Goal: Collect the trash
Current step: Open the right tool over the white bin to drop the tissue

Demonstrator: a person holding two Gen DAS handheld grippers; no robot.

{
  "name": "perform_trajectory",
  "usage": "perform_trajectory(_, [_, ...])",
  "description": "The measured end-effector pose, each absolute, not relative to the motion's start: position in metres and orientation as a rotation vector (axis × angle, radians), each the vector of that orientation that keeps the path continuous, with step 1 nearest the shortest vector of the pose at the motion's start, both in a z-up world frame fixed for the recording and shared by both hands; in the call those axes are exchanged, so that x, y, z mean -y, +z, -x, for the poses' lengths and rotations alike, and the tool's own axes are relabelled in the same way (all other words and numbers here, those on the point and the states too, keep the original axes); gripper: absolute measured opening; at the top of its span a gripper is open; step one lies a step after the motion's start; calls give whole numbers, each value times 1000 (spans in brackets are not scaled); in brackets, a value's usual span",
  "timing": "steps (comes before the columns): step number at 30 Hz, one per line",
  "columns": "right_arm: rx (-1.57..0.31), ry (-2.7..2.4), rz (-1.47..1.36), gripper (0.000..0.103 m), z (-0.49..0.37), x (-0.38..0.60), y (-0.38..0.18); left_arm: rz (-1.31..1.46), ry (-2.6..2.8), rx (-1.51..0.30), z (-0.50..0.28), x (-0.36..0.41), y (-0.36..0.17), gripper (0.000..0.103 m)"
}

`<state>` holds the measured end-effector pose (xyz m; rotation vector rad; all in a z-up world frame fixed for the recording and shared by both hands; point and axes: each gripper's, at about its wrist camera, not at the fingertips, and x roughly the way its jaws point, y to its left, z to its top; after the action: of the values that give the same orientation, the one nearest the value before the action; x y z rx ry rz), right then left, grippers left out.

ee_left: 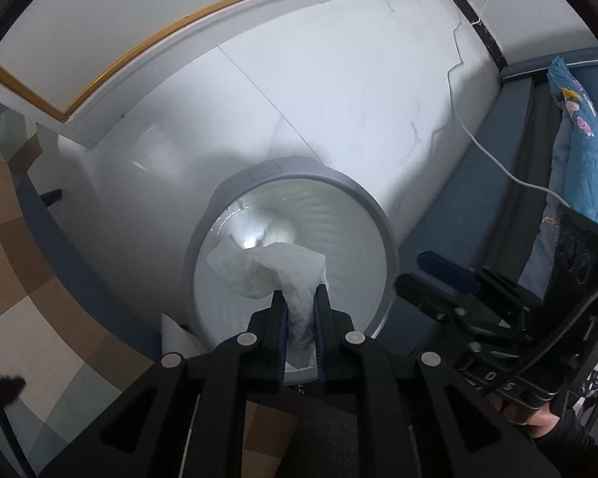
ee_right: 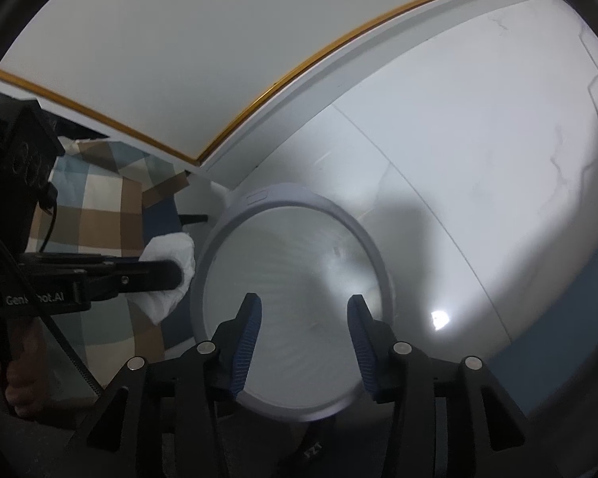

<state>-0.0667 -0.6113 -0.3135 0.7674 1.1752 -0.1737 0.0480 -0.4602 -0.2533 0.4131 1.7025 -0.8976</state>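
A round grey-rimmed trash bin [ee_left: 378,215] with a white ribbed inside stands on the pale floor. My left gripper [ee_left: 299,294] hangs over its near side, shut on a crumpled white tissue [ee_left: 267,271] that sticks out past the fingertips above the bin's mouth. In the right wrist view the same tissue [ee_right: 167,255] and the left gripper [ee_right: 175,275] show at the bin's left edge. My right gripper [ee_right: 305,306] is open over the bin [ee_right: 362,235] with nothing between its blue pads. It also shows in the left wrist view, where the right gripper [ee_left: 422,275] sits at the bin's right.
The bin stands on white marbled floor tiles [ee_left: 339,91] below a white wall with a gold trim [ee_right: 299,67]. A checked brown and blue cloth [ee_right: 99,207] lies to the left. At the right are a dark blue edge [ee_left: 458,207], a white cable [ee_left: 470,135] and a floral cushion [ee_left: 578,139].
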Motion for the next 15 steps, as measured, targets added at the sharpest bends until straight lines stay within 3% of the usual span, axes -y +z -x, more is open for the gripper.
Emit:
perform_trajectory(4, [-1172, -231, -748, 56, 73, 619, -305, -447, -906, -1714, -44, 464, -256, 10])
perform_trajectory(7, [-1147, -269, -740, 56, 79, 628, -296, -450, -900, -1731, -45, 464, -260, 13])
perform_trajectory(12, [-1107, -296, -756, 58, 87, 638, -282, -458, -894, -1726, -44, 464, -258, 28])
perform_trajectory(15, [-1096, -297, -760, 63, 89, 639, -276, -441, -894, -1685, -46, 462, -250, 30])
